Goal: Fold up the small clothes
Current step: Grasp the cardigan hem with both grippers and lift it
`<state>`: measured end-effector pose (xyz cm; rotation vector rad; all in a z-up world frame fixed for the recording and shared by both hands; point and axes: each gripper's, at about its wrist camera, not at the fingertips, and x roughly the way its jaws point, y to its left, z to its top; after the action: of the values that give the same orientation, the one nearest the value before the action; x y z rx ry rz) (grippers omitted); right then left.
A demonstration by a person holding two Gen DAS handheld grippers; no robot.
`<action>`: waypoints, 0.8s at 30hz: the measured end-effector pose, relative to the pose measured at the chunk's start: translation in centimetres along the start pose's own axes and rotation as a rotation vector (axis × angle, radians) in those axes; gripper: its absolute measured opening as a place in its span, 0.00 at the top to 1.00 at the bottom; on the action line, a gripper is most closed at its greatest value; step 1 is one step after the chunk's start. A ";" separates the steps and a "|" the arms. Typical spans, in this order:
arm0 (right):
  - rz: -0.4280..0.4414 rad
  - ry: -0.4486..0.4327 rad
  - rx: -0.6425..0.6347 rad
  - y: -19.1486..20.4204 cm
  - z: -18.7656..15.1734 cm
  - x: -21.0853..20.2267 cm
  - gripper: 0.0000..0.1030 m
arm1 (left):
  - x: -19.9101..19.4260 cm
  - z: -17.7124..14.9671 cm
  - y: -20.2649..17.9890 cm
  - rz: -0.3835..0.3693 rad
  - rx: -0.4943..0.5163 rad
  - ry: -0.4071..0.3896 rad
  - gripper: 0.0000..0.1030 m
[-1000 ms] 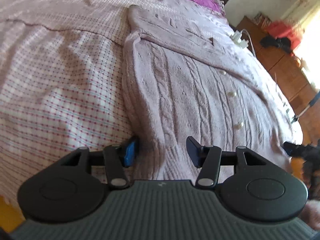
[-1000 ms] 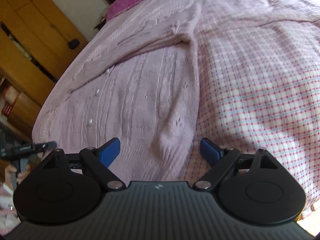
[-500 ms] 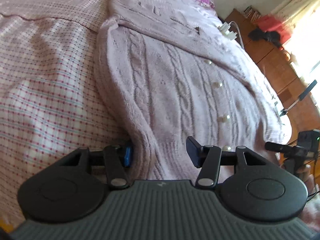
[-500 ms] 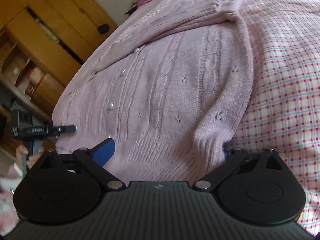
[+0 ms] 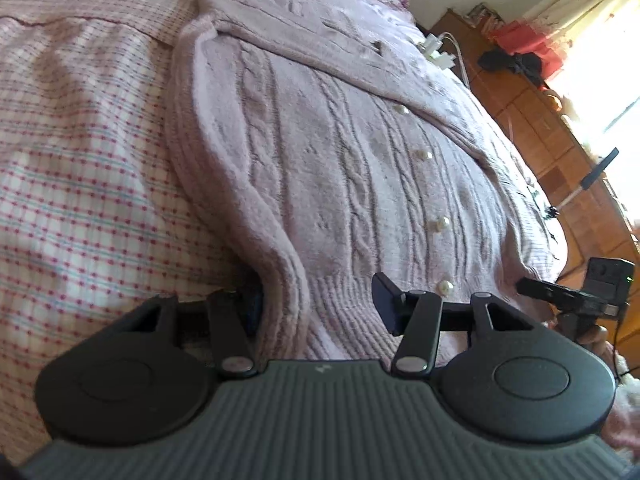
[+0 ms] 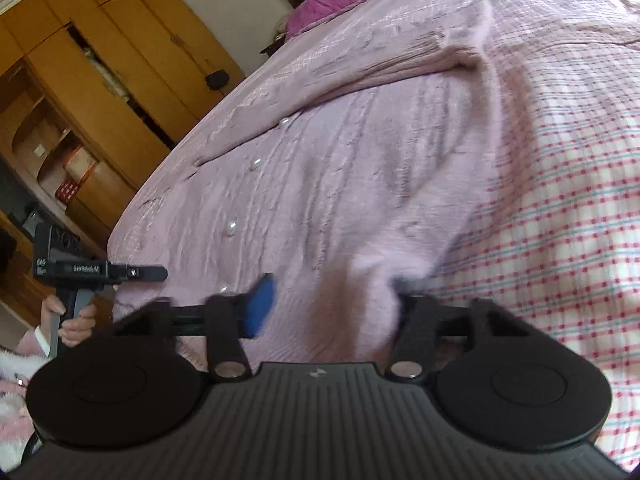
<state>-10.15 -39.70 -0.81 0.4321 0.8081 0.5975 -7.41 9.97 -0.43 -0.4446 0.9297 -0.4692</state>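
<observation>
- Pale lilac cable-knit cardigan (image 5: 340, 168) spread flat on a checked bedspread (image 5: 80, 152), pearl buttons (image 5: 442, 224) down the front.
- Left gripper (image 5: 320, 304) straddling the ribbed hem corner, jaws half apart, knit bunched between; firm pinch not certain.
- Right gripper (image 6: 332, 304) just closing over the opposite hem corner, fabric between the jaws, far pad hidden.
- Best done by pinching both corners evenly, then lifting together.
- Thick, soft, stretchy knit; likely to sag and slip.
</observation>
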 end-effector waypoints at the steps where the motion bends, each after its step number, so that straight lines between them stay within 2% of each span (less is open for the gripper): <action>1: 0.004 -0.011 0.013 -0.3 0.0 -0.2 0.63 | 0.2 0.1 -0.2 -0.004 0.004 0.000 0.51; 2: 0.017 -0.026 0.030 -0.5 0.1 -0.5 0.71 | 0.3 0.1 -0.3 0.000 0.007 0.000 0.64; 3: 0.031 -0.045 0.042 -0.8 0.1 -1.0 0.75 | 0.5 0.2 -0.4 0.008 0.006 0.001 0.79; 4: 0.044 -0.069 0.049 -0.8 0.3 -1.5 0.76 | 0.6 0.2 -0.3 0.008 -0.003 0.000 0.86; 8: 0.080 -0.168 0.061 -0.3 1.0 -3.2 0.82 | -0.1 0.4 -0.6 -0.061 -0.030 -0.059 0.86; 12: 0.112 -0.251 0.095 -0.4 2.1 -3.9 0.87 | -2.0 1.0 -1.0 -0.132 -0.053 -0.158 0.86; 16: 0.150 -0.315 0.160 -1.0 2.9 -4.0 0.88 | -3.4 1.8 -1.3 -0.155 -0.074 -0.238 0.86; 24: 0.190 -0.434 0.230 -1.5 5.9 -3.1 0.89 | -4.4 3.6 -1.7 -0.186 -0.135 -0.337 0.87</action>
<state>-6.76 -43.57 3.65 0.8250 0.4216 0.5606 -6.94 11.59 5.26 -0.7132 0.5980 -0.4836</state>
